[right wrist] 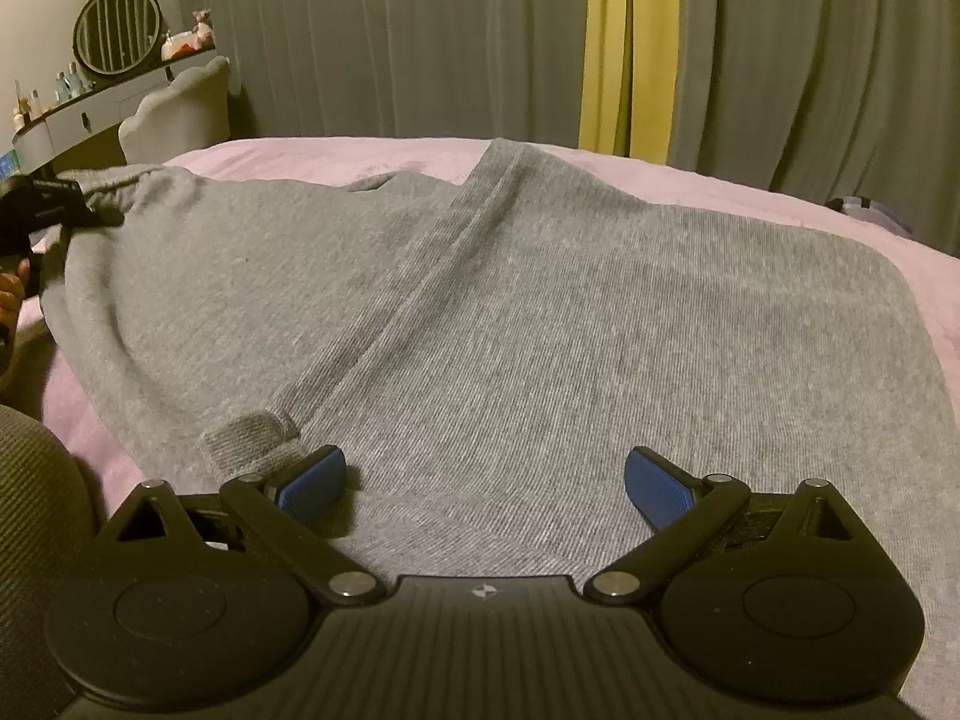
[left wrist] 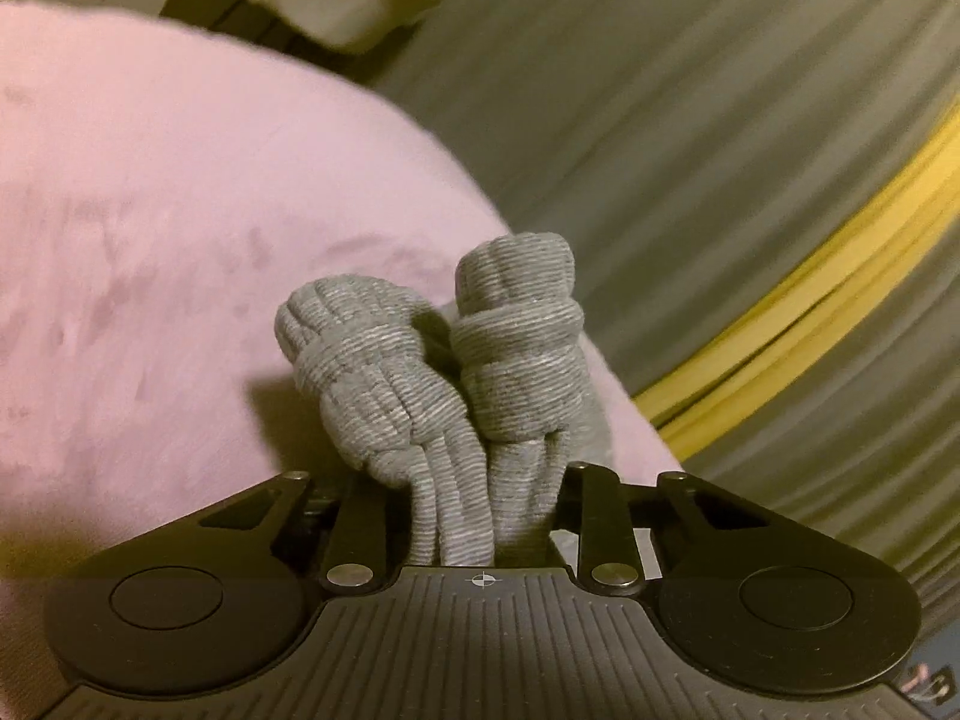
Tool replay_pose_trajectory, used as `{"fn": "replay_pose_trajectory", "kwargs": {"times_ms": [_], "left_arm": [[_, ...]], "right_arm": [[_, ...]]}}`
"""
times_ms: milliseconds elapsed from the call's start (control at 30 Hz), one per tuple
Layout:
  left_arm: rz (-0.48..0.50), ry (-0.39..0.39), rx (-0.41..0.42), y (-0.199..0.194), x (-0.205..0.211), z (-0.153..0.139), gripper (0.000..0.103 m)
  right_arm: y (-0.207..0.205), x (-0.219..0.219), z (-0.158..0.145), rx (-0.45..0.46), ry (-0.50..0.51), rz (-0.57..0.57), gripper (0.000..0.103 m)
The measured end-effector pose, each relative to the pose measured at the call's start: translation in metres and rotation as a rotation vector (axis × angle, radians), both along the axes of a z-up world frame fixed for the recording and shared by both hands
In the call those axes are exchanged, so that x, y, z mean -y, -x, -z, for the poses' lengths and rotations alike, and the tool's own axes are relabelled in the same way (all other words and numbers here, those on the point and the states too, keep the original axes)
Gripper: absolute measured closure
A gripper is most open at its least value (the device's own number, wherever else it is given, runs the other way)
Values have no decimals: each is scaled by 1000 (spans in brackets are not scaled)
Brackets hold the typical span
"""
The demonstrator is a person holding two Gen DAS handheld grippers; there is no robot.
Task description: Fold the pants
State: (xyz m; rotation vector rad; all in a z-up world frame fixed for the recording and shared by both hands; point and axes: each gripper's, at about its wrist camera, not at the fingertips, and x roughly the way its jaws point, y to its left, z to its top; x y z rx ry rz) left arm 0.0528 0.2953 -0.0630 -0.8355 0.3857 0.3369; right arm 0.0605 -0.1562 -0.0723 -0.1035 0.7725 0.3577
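Grey knit pants [right wrist: 480, 300] lie spread over a pink blanket [right wrist: 720, 180] on a bed. In the left wrist view a bunched, ribbed edge of the pants [left wrist: 516, 348] stands up between the jaws of my left gripper [left wrist: 480, 480], which is shut on it; the cloth hides the fingertips. From the right wrist view, that left gripper [right wrist: 90, 216] pinches the pants' far left edge, with a hand [right wrist: 12, 294] behind it. My right gripper [right wrist: 486, 480] hovers open just over the near part of the pants, its blue pads [right wrist: 312, 480] wide apart with nothing between them.
Grey curtains [right wrist: 390, 48] with a yellow strip [right wrist: 606, 48] hang behind the bed. A dresser with a round mirror [right wrist: 117, 27] and a pale chair [right wrist: 180, 108] stand at the back left. A dark ribbed cloth shape [right wrist: 30, 510] is at the lower left.
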Motion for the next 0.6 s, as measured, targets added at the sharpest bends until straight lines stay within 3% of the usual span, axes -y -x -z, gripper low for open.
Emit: {"fn": "replay_pose_trajectory", "kwargs": {"times_ms": [167, 300, 400, 600], "left_arm": [[9, -49, 70, 15, 16, -28, 77], [31, -110, 122, 23, 36, -57, 77], [98, -235, 161, 21, 69, -89, 77], [311, -385, 255, 10, 158, -134, 77]], "right_arm": [[5, 0, -11, -24, 16, 23, 4], [14, 9, -28, 8, -22, 43, 4], [20, 19, -43, 39, -48, 66, 4], [28, 53, -67, 74, -163, 165, 4]]}}
